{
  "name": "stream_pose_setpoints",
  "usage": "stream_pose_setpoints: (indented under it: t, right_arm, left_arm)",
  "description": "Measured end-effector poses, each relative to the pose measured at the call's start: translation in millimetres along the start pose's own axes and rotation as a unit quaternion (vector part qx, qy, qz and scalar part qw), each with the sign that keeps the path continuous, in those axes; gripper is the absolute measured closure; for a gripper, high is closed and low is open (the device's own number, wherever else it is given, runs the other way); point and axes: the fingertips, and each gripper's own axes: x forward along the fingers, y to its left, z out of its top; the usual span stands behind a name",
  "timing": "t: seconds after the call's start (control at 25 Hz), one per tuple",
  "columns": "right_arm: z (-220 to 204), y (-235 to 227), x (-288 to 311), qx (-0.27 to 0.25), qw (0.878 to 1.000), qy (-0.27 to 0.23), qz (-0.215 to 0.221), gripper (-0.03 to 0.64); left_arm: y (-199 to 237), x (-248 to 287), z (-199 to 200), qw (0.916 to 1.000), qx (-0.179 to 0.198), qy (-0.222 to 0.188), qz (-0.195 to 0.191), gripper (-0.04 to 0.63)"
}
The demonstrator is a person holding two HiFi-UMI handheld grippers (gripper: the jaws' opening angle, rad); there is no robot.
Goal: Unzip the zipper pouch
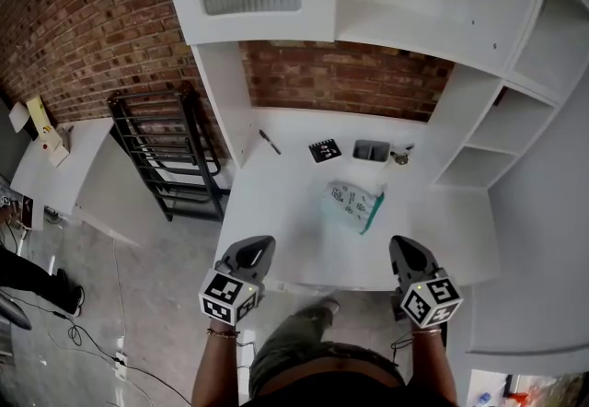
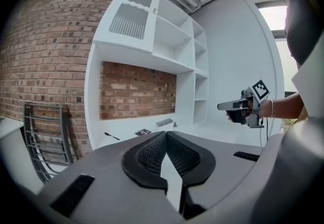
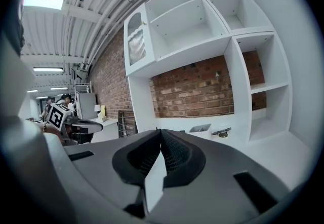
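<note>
Pouch: zipper pouch [image 1: 352,205] lies flat mid-bench, white w/ a green strip down its right side, well apart from both grippers.
Left fingers: left gripper [image 1: 261,243] has its fingers [image 2: 152,154] pressed together at the tips, nothing btwn them.
Right fingers: right gripper [image 1: 402,241] is the same, fingers [image 3: 174,154] shut tip to tip and empty.
Direction: pouch sits ahead of both grippers and btwn them, offset to the right, so the right gripper is nearer.
Long axis: green strip runs roughly away from the person, slightly tilted. It is prob. the zipper line (pull tab too small to tell).
Edges: both grippers hang at the near edge of the bench [image 1: 276,203], pointing inward.
Open room: bare bench all round the pouch. Pen [image 1: 270,142], marker card [image 1: 324,150] and grey tray [image 1: 372,150] lie behind it by the brick wall, clear of a straight reach.
Next, as I judge it: fingers must spread first, then one gripper pins the pouch while the other takes the pull.
</note>
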Motion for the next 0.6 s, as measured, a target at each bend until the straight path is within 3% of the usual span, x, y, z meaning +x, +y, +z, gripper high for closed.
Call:
stream_pose_setpoints:
  t: [0.48,0.6]
  right_arm:
    - [-11,-2,-2,-0.011,1.000,0.014,-0.012,0.617]
    - [-11,-2,-2,-0.014,1.000,0.015,-0.018,0.617]
  left_arm:
    - [-6,-6,3,0.9990,-0.031,-0.021,0.022,0.592]
    - [-10,-6,3,0.9991,-0.023,-0.024,0.025,0.591]
